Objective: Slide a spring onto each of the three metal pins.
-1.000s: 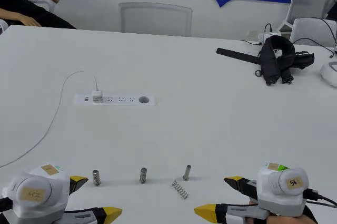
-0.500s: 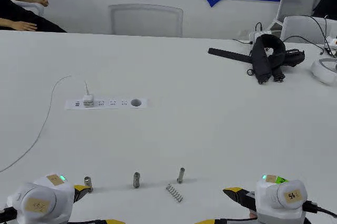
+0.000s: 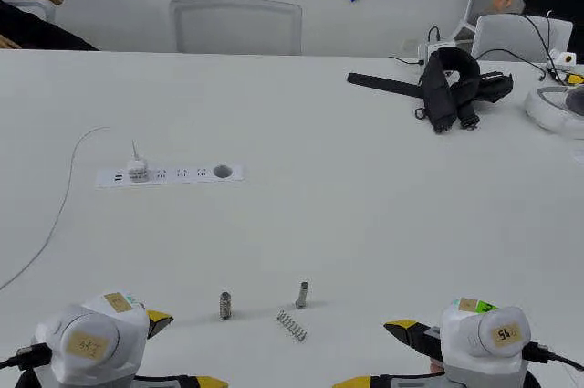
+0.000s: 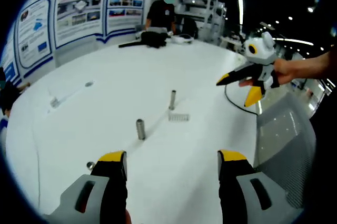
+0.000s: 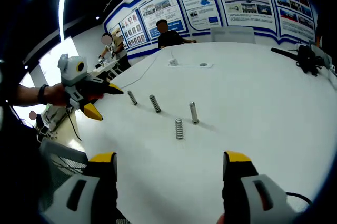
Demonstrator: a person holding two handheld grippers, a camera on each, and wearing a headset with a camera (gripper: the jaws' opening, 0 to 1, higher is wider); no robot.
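Three short metal pins stand in a row near the table's front edge. In the right gripper view the left pin [image 5: 131, 97] and the middle pin [image 5: 155, 103] each wear a spring, while the right pin [image 5: 194, 113] is bare. A loose spring [image 3: 291, 325] lies just in front of the bare pin [image 3: 302, 295]; the middle pin [image 3: 225, 305] stands left of it. My left gripper [image 3: 182, 351] is open at the bottom left, with its upper jaw over the left pin. My right gripper [image 3: 374, 354] is open at the bottom right, apart from the pins and holding nothing.
A white power strip [image 3: 173, 173] with a plugged charger [image 3: 137, 170] and a trailing cable lies mid-table. A black strapped headset [image 3: 456, 87] rests at the far right. Grey chairs [image 3: 235, 26] stand behind the table, and a person's arms show at the far left.
The head camera has shifted, so everything sits lower and further left. My left gripper has edged right and now covers the left pin. Pins and loose spring have not moved.
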